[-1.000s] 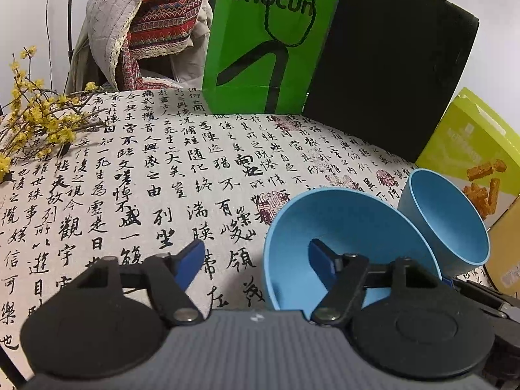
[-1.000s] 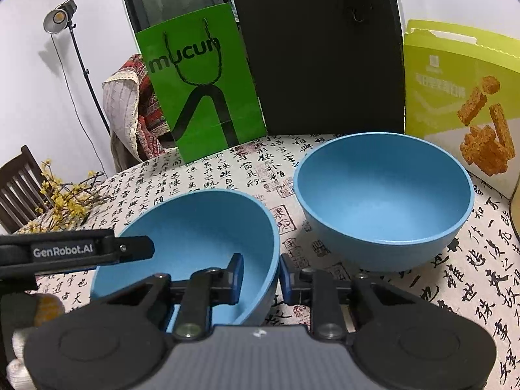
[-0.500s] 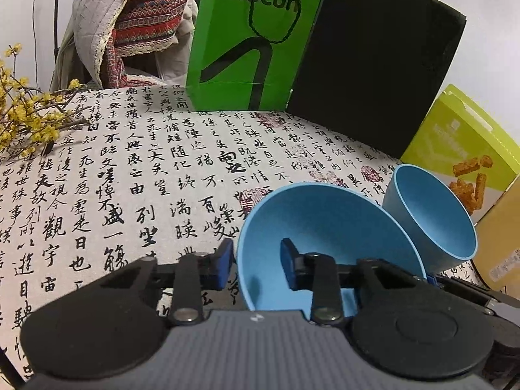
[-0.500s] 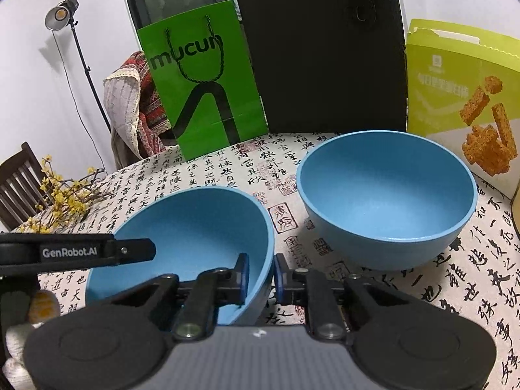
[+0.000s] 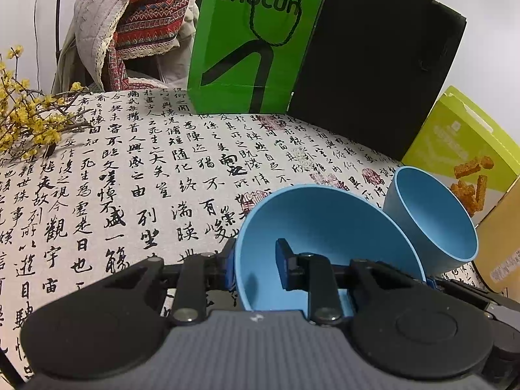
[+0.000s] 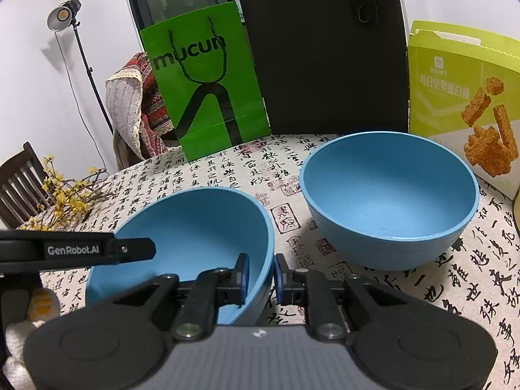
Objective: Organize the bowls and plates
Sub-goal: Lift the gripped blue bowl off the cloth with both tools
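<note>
Two blue bowls are on the table. My left gripper [image 5: 255, 261] is shut on the left rim of the near blue bowl [image 5: 325, 224], one finger inside, one outside. My right gripper [image 6: 261, 274] is shut on the right rim of the same bowl [image 6: 195, 227], which sits tilted between them. The second blue bowl [image 6: 390, 195] stands upright on the cloth just right of it, and also shows in the left wrist view [image 5: 432, 217]. The left gripper's body [image 6: 74, 250] shows at the left of the right wrist view.
A green paper bag [image 6: 204, 84], a black bag [image 6: 325, 52] and a yellow-green snack box [image 6: 464, 107] stand along the back. Yellow flower twigs [image 5: 29, 120] lie at the left. A calligraphy tablecloth [image 5: 130, 178] covers the table. A chair with draped cloth [image 5: 130, 26] is behind.
My left gripper closed from wide open onto the near bowl's left rim. My right gripper tightened on the right rim. The bowl rose a little.
</note>
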Available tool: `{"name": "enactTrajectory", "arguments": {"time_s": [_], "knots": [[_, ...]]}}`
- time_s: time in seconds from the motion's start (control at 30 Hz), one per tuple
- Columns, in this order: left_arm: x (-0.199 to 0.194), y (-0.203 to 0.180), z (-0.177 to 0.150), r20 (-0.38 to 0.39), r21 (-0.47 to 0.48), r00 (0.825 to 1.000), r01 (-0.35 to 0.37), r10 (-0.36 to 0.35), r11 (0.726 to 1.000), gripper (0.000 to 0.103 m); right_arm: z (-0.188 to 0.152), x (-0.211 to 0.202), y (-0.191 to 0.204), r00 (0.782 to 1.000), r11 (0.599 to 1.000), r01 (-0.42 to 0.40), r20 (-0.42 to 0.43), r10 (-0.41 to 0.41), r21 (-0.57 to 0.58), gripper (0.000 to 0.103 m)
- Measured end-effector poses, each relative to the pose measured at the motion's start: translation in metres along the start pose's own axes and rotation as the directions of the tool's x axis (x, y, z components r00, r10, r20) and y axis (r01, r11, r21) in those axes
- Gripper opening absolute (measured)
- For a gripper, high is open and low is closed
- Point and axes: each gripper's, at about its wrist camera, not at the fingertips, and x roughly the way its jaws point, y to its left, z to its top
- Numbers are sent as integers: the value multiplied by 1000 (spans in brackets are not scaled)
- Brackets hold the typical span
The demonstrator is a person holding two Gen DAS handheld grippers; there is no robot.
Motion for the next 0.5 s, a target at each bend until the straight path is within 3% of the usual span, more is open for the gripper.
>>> {"name": "enactTrajectory", "arguments": {"time_s": [0.5], "knots": [[-6, -4, 0, 31, 19, 1000, -6, 5, 1000, 26, 0, -4, -2, 999, 1000, -9, 31, 9, 11, 14]]}}
